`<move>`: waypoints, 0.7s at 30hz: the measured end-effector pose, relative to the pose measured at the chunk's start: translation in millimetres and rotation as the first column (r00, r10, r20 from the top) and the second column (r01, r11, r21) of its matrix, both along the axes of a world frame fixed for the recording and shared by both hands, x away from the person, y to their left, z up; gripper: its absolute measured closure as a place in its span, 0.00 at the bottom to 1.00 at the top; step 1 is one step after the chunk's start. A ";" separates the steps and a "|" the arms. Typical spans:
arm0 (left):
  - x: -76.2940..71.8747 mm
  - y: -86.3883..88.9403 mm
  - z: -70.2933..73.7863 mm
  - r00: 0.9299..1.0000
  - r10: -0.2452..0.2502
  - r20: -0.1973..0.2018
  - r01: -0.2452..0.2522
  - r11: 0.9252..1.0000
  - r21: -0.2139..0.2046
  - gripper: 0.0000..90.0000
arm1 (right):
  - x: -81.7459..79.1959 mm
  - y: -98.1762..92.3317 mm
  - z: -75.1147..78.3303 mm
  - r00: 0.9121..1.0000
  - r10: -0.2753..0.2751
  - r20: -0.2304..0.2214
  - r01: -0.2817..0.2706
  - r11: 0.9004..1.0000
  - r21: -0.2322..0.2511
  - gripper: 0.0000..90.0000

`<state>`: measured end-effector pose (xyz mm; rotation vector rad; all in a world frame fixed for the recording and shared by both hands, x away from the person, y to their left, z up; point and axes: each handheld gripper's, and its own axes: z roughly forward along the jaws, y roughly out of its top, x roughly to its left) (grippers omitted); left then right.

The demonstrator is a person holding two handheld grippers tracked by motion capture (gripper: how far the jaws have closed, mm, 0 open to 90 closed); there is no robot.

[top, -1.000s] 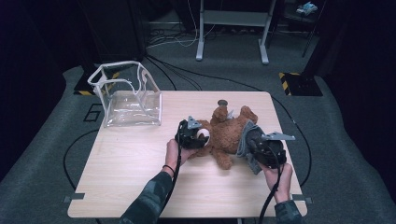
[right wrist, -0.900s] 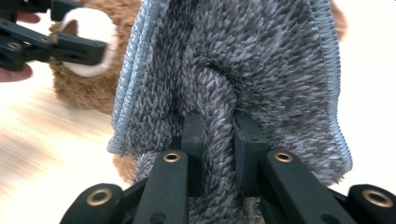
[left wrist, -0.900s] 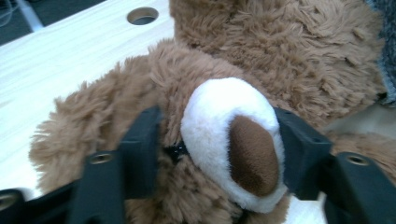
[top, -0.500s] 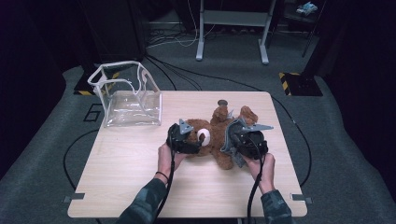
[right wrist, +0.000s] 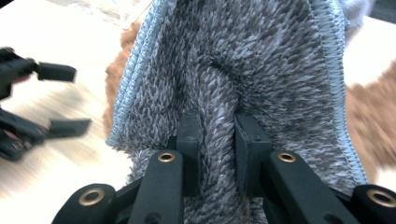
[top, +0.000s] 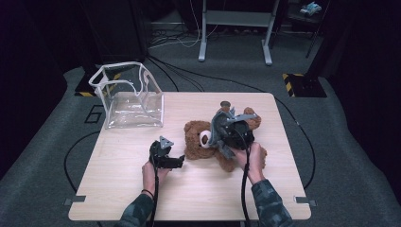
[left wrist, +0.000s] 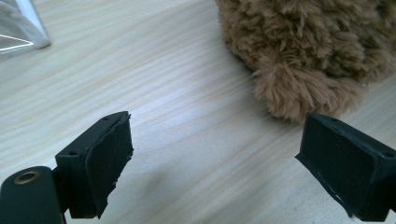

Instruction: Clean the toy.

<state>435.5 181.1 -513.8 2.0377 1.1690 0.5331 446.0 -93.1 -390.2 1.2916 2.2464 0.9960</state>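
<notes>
**Grey fleece pinched over the bear, left fingers standing free**

Right gripper [right wrist: 217,140] has its fingers [right wrist: 190,140] nearly closed on a raised fold of the grey fleece cloth [right wrist: 261,60], and the pile bunches thick between the pads. That cloth hangs just over the teddy bear [top: 196,142], which lies near the middle of the worktop [top: 198,198]. It looks light and floppy, with no stiffness at all: it will drape and drag wherever it is pulled, so a pinch on a fold or on the stitched pale-blue hem [right wrist: 135,60] seems the surest hold. The plush grips well; slipping looks unlikely. Nothing fragile here.

Left gripper [left wrist: 212,161] is down by the bear's side, fingers [left wrist: 109,158] having just been opening, now spread wide with bare wood between them and the bear's shaggy brown fur just ahead. The bear reads soft, squashy and light; an arm or a leg would give the best purchase.

Off at the far left corner stands a clear plastic bag [top: 127,97], white-trimmed, glossy, its walls thin and crinkly.
</notes>
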 end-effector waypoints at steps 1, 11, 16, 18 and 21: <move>0.3 -1.6 -1.3 1.000 0.001 0.004 -0.001 1.000 0.003 0.10 | 3.9 4.8 1.1 1.000 0.008 -0.004 -0.008 1.000 -0.005 0.82; 5.3 -8.2 -14.0 1.000 0.019 -0.007 -0.019 1.000 0.008 0.12 | 34.4 38.8 4.7 0.999 0.030 -0.029 -0.031 0.999 -0.032 0.81; 7.2 -13.0 -14.4 1.000 -0.005 -0.006 0.005 0.999 0.039 0.13 | 45.0 47.8 2.3 0.998 0.035 -0.044 -0.036 0.999 -0.036 0.81; 9.3 -11.3 -14.5 1.000 -0.006 -0.023 0.007 1.000 0.026 0.13 | 45.3 52.8 0.2 0.998 0.045 -0.049 -0.047 0.998 -0.045 0.81; 10.4 -10.8 -14.8 1.000 0.010 -0.028 -0.010 1.000 0.019 0.12 | 40.0 60.0 -0.5 0.997 0.070 -0.039 -0.072 0.995 -0.062 0.81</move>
